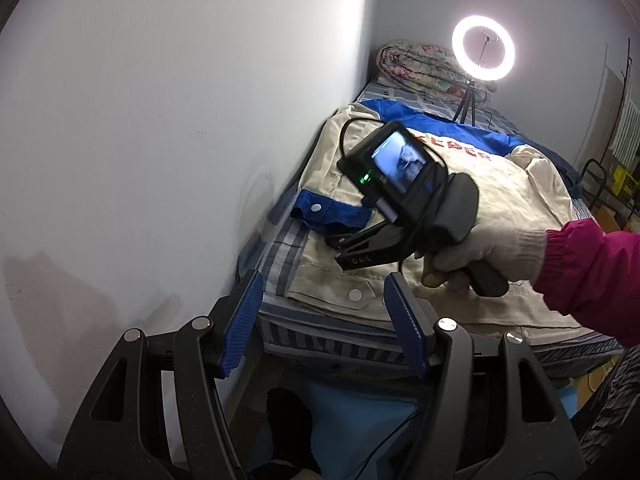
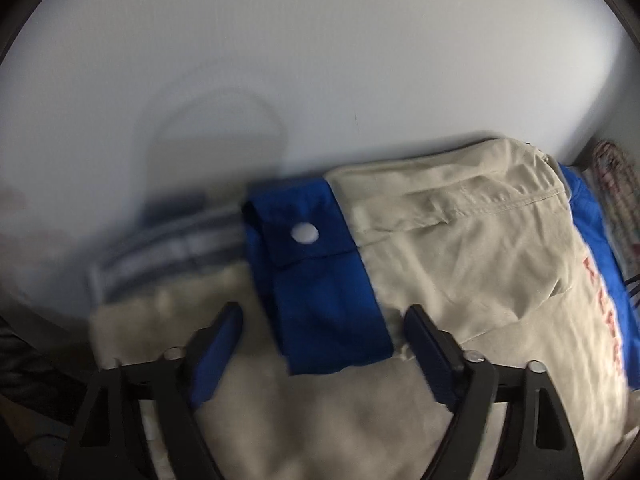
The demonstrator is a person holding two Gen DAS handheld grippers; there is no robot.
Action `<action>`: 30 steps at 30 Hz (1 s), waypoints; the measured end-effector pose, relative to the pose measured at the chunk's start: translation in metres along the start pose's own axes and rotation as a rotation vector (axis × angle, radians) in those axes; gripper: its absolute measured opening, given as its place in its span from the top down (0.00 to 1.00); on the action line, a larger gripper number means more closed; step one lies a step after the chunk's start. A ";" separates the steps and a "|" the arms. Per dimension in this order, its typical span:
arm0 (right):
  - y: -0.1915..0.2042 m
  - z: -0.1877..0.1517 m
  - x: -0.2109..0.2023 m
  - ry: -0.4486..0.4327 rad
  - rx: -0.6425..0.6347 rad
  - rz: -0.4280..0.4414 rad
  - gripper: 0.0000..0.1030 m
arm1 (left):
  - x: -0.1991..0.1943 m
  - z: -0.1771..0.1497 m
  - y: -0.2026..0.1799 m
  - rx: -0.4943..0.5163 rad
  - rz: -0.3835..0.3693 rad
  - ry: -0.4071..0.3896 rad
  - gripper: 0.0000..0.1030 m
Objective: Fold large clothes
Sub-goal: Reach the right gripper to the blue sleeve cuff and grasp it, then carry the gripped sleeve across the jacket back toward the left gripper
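**Both grippers spread wide over a beige-and-blue jacket on the bed**

The left gripper (image 1: 322, 320) has its blue-padded fingers (image 1: 404, 320) far apart and holds nothing; it hangs just off the end of the bed (image 1: 280, 264), pointing at the jacket's (image 1: 400, 184) buttoned hem.

The right gripper (image 2: 320, 344), in a white-gloved hand (image 1: 492, 248), also has its fingers (image 2: 430, 344) spread wide. They straddle the blue sleeve cuff (image 2: 320, 280), which lies folded across the beige body. The right wrist view is blurred, so contact with the cloth cannot be judged.

The jacket lies flat on the striped bed beside the wall. Red letters on its blue band read roughly "KEBER". "DAS" is printed on the right gripper's body. A lit ring light (image 1: 483, 42) stands at the far end.
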State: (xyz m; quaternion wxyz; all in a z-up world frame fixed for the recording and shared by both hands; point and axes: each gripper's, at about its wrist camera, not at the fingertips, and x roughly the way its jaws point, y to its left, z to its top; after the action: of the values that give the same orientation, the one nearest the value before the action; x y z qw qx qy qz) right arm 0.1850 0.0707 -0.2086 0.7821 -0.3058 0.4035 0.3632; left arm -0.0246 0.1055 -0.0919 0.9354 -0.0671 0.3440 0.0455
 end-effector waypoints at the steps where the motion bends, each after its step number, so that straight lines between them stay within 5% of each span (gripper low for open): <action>1: -0.003 0.000 0.003 0.006 0.009 0.003 0.39 | 0.000 0.000 0.000 -0.001 -0.001 -0.001 0.37; 5: -0.024 0.000 -0.001 -0.016 0.103 0.043 0.77 | -0.001 0.001 0.001 -0.006 -0.003 0.002 0.37; 7: -0.036 -0.002 -0.009 -0.041 0.157 0.068 0.85 | 0.000 0.003 0.000 -0.004 0.000 0.002 0.37; 13: -0.087 -0.023 -0.055 -0.171 0.402 0.171 0.95 | -0.003 0.018 -0.007 0.021 -0.012 -0.029 0.36; 19: -0.094 -0.062 -0.096 -0.263 0.548 0.233 1.00 | 0.016 0.052 -0.019 -0.026 -0.161 0.009 0.36; 25: -0.080 -0.087 -0.110 -0.228 0.519 0.181 1.00 | 0.082 0.069 -0.028 -0.134 -0.234 0.158 0.32; 27: -0.091 -0.096 -0.107 -0.201 0.590 0.209 0.84 | 0.098 0.067 -0.021 -0.199 -0.216 0.184 0.32; 28: -0.097 -0.104 -0.105 -0.198 0.641 0.237 0.58 | 0.104 0.064 -0.016 -0.243 -0.215 0.193 0.32; 29: -0.106 -0.108 -0.100 -0.205 0.687 0.250 0.44 | 0.107 0.062 -0.008 -0.272 -0.213 0.201 0.32; 30: -0.110 -0.111 -0.096 -0.210 0.708 0.254 0.42 | 0.111 0.058 -0.004 -0.297 -0.210 0.216 0.32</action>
State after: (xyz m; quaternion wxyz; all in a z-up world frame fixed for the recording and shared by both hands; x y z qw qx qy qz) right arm 0.1895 -0.1061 -0.1606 0.8251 0.0741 0.4563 0.3249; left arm 0.0973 0.1147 -0.1194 0.8727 -0.2440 0.4229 -0.0095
